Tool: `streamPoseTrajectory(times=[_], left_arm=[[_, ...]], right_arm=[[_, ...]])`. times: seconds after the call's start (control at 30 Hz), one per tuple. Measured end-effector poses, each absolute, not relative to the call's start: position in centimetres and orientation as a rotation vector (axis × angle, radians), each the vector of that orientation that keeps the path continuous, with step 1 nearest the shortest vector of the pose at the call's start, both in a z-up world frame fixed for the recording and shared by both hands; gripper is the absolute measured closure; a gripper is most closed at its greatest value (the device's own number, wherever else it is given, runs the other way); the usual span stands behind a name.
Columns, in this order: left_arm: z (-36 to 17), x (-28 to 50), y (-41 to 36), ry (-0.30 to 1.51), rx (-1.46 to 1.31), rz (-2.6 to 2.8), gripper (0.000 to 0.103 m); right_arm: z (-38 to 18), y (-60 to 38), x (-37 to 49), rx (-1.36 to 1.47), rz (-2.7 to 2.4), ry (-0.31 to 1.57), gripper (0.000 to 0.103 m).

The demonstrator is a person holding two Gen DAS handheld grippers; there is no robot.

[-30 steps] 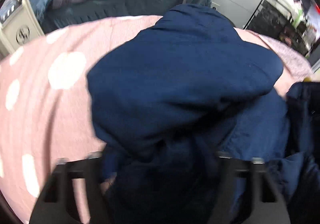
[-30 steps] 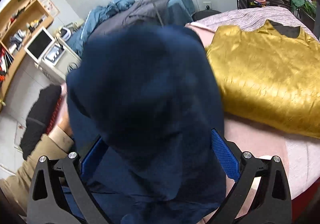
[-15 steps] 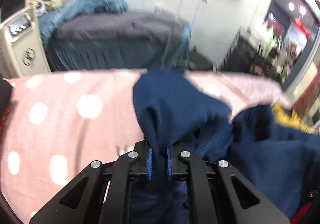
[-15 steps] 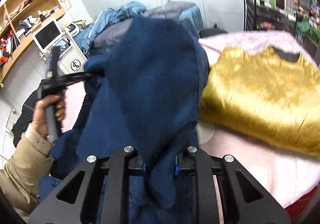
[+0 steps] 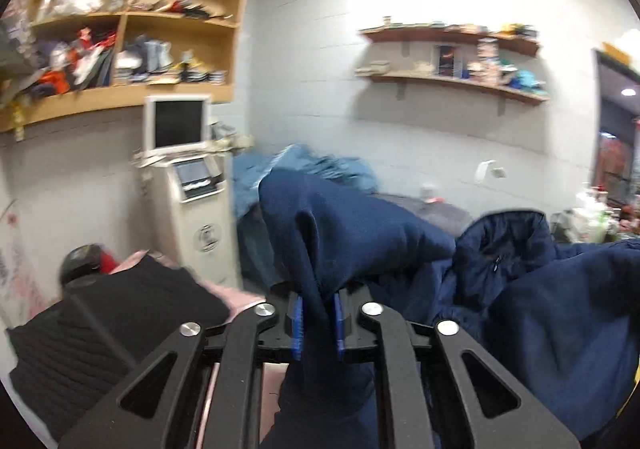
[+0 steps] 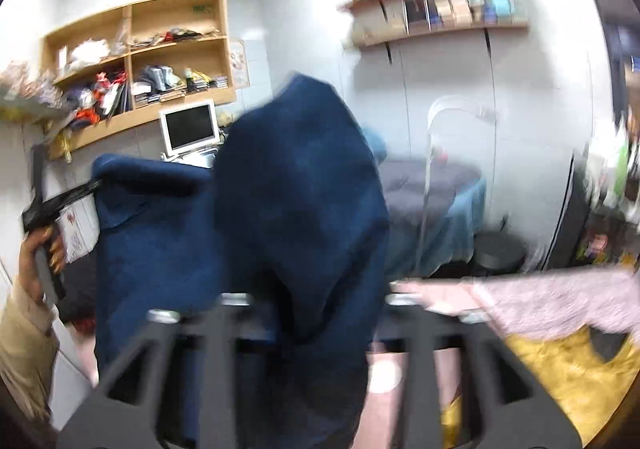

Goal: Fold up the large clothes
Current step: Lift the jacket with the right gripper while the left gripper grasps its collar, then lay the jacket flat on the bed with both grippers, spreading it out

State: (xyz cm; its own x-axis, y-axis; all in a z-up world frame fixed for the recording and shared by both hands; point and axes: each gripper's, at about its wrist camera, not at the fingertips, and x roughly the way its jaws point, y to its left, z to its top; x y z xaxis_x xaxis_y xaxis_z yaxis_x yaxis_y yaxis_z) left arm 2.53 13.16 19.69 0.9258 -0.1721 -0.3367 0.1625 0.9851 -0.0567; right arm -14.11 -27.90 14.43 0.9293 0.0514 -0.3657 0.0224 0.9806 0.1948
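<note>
The left gripper (image 5: 317, 323) pinches a thick fold of the soft navy fleece garment (image 5: 360, 237) between blue ribbed pads, held aloft, while the right gripper (image 6: 316, 333), blurred, has fleece draped at 12 o'clock, grip untellable.

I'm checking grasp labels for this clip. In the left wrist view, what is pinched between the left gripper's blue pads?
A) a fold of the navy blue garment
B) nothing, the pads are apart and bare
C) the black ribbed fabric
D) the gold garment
A: the left gripper has its blue pads pressed against a fold of the navy blue garment, which rises from between them.
</note>
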Motion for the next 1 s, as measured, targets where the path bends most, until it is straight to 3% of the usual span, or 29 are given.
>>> streamPoseTrajectory(times=[0.03,0.07,0.1,0.3,0.43,0.63,1.0], left_arm=[[18.5,3.5,13.6,0.39,-0.019,-0.149,0.067],[15.9,5.4,13.4,0.473,0.027,-0.134,0.033],[13.5,6.7,13.2,0.53,0.067,-0.12,0.007],[-1.9,8.0,12.3,0.849,0.214,-0.099,0.008],[-7.2,5.0,15.3,0.967,0.062,-0.106,0.008],[-8.4,0.5,19.6,0.988,-0.117,-0.048,0.007],[-6.3,-3.8,24.0,0.946,0.01,0.035,0.007]], right_arm=[[13.6,-28.9,-12.5,0.242,-0.069,0.427,0.005],[12.4,-29.8,-11.4,0.293,-0.127,0.467,0.005],[10.5,-30.8,-10.5,0.381,-0.138,0.514,0.005],[-2.0,-31.0,-10.7,0.608,-0.173,0.824,0.005],[-7.5,-28.6,-13.3,0.537,-0.195,0.956,0.005],[-8.6,-24.7,-14.5,0.286,-0.158,0.976,0.005],[-11.6,-20.1,-17.3,0.15,-0.025,1.078,0.005]])
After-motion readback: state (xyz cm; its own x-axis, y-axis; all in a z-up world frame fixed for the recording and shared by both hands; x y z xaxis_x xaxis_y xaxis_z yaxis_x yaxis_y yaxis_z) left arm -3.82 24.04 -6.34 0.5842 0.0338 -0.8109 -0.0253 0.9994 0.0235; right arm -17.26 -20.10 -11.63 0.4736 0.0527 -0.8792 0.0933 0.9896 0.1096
